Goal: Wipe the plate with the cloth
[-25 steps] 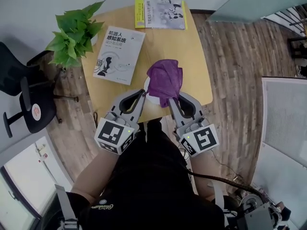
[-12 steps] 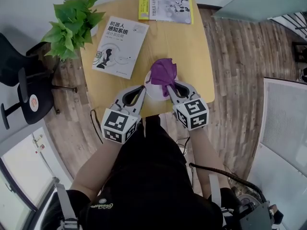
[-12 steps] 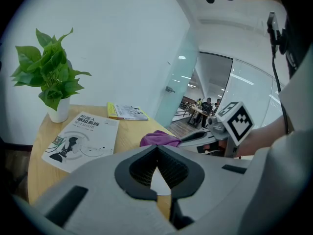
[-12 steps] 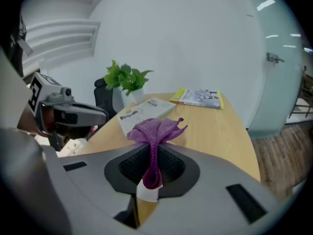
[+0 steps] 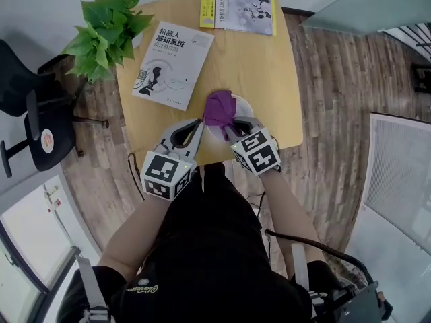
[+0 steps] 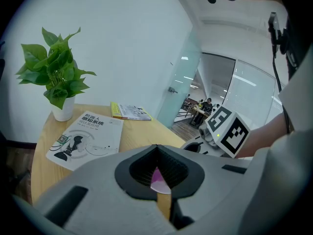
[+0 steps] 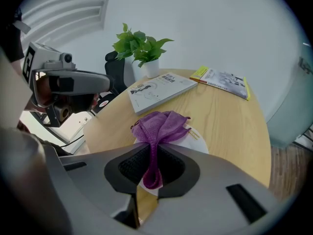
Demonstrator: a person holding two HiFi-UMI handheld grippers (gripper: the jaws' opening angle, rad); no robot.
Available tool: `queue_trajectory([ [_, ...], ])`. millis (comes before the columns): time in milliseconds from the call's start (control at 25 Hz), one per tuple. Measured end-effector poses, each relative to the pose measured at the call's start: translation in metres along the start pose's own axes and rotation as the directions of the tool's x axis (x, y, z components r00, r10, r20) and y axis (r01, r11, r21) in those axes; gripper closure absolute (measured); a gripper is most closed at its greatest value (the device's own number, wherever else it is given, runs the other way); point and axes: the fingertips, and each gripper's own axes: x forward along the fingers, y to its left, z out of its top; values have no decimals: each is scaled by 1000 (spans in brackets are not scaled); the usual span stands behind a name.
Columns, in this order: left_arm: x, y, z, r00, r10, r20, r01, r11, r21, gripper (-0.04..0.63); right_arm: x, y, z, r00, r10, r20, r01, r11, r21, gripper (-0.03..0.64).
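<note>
Here, wood table [image 5: 273, 73] w/ plate [image 5: 244, 105], cloth [image 5: 218, 108] — plank floor [image 5: 337, 93] around.

plate [image 5: 245, 105]: mostly under cloth [image 5: 219, 108] | chair [image 5: 30, 130]: cut by left edge

Purple cloth [image 5: 219, 107], white plate [image 5: 244, 105], pale wooden table [image 5: 269, 66].

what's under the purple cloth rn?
A round white plate on the wooden table. Part of its rim shows beside the purple cloth, which the right gripper pinches. The plate's middle is covered, so its surface there cannot be seen.
</note>
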Motion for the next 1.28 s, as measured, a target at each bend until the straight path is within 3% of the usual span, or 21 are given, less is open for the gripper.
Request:
queue_trajectory([
  [400, 1, 3, 2, 1000, -17, 6, 17, 1000, -23, 594, 1, 48, -24, 985, 148, -87, -151, 988, -29, 575],
  [600, 4, 2, -1, 1000, -26, -8, 25, 1000, -18, 594, -6, 57, -32, 981, 176, -81, -177, 984, -1, 575],
  [720, 3, 0, -1, 1000, -30, -8, 30, 999, -12, 594, -17, 39, -28, 990, 137, -44, -136, 990, 25, 575],
  [1000, 3, -3, 2, 999, -32, -10, 32, 999, 3, 594, -46, -45, -1, 998, -44, 39, 41, 996, 78, 575],
  [1280, 4, -8, -1, 999, -38, -16, 38, 999, 0, 594, -19, -38, -24, 998, -5, -57, 8, 999, 48, 575],
])
